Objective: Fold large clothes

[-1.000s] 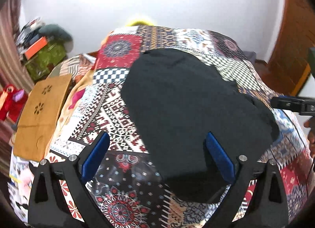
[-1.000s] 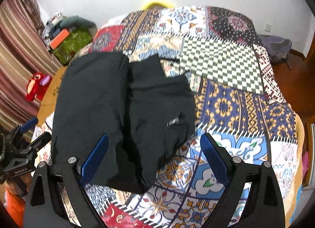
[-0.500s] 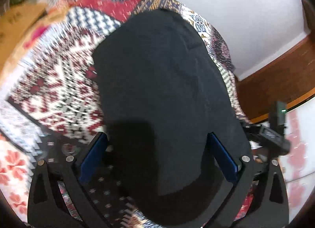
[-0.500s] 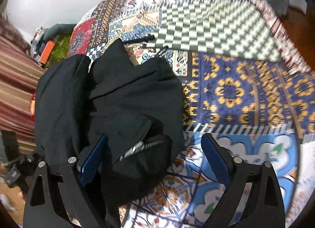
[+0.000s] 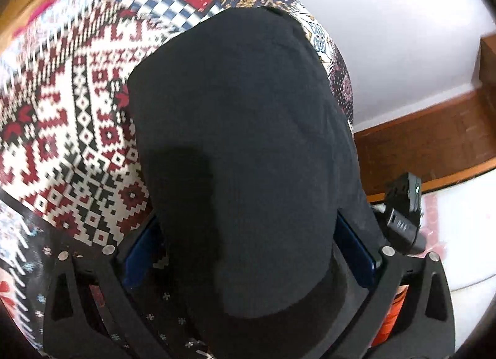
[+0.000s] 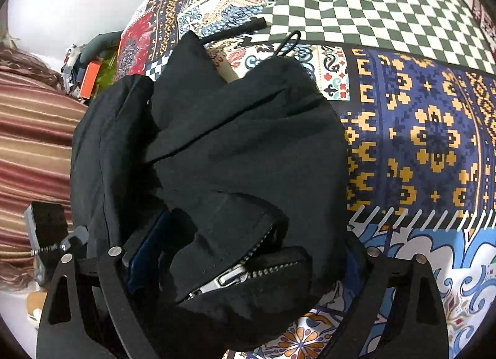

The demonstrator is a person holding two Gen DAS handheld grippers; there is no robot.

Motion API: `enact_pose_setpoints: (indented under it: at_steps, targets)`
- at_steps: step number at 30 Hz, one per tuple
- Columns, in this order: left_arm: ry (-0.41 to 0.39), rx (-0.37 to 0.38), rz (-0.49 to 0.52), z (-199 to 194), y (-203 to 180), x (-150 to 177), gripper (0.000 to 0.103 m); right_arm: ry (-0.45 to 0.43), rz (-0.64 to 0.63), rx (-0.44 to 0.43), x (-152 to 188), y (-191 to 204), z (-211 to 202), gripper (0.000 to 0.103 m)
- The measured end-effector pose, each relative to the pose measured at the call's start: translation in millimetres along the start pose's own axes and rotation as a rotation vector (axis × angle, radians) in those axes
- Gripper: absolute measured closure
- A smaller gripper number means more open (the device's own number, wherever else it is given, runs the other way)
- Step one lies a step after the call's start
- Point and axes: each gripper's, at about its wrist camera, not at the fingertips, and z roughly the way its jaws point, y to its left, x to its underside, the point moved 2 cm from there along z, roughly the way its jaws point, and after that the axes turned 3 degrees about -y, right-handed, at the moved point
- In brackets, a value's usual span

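My left gripper [image 5: 248, 253] points forward and down, its blue-padded fingers [image 5: 356, 253] spread wide apart. My right gripper [image 6: 245, 262] is angled down likewise, jaws wide, one blue pad [image 6: 145, 253] showing at its left finger.

A bed carries everything, covered by a patchwork bedspread [image 6: 434, 141] of checkered and floral panels. On it lies a folded black jacket [image 6: 241, 154], zipper [image 6: 235, 275] at its near end. A black cord [image 6: 235, 33] lies beyond it.
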Motion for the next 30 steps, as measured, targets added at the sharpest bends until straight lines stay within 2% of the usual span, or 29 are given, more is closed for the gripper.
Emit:
enact_pose_setpoints:
  at_steps: [2, 5, 9, 11, 15, 23, 27, 30]
  targets:
    - [0.010, 0.028, -0.027, 0, 5, 0, 0.000, -0.004, -0.001, -0.023, 0, 2, -2, 0.029]
    - [0.003, 0.025, 0.001, -2, 0, 0, 0.000, -0.013, -0.015, -0.023, 3, 5, -8, 0.041]
    - [-0.017, -0.005, 0.072, -18, -19, 6, 0.016, -0.026, -0.055, -0.018, 9, 17, -23, 0.054]
    - [-0.040, -0.016, 0.103, -30, -31, 7, 0.021, -0.025, -0.064, -0.037, 12, 25, -28, 0.065]
    - [-0.088, -0.021, 0.174, -55, -50, -5, 0.028, -0.065, -0.096, -0.044, 14, 50, -36, 0.069]
    - [-0.207, -0.015, 0.309, -133, -74, -48, 0.031, -0.155, -0.158, -0.109, -12, 117, -31, 0.070]
    - [-0.250, -0.018, 0.318, -162, -59, -78, 0.031, -0.176, -0.212, -0.110, -25, 156, -14, 0.071]
    - [-0.243, -0.023, 0.295, -169, -34, -100, 0.031, -0.185, -0.224, -0.110, -35, 176, 10, 0.071]
